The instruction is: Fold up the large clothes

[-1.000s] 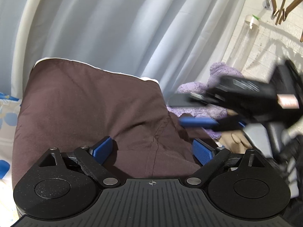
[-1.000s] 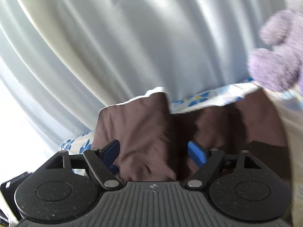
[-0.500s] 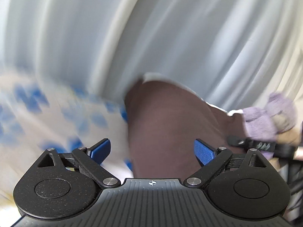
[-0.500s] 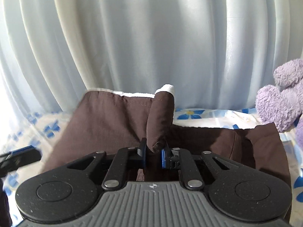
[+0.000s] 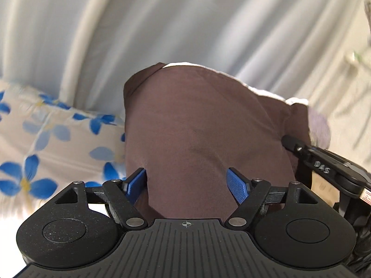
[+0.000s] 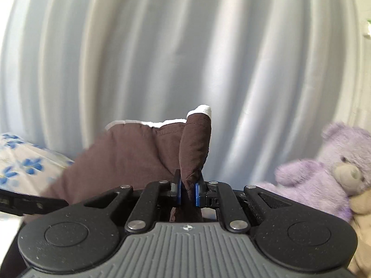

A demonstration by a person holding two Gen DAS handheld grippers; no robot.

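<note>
Right claw pinches a brown garment's white-edged fold; left claw, closing, seemingly straddles cloth without pressing it.

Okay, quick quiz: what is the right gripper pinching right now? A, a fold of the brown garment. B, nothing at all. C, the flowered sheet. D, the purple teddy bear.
A: in the right wrist view the right gripper has its blue pads closed on a pinched fold of the brown garment.

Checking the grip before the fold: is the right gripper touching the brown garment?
Touching. The right wrist view shows the right gripper with its jaws, just closed, pinching a fold of the brown garment.
</note>
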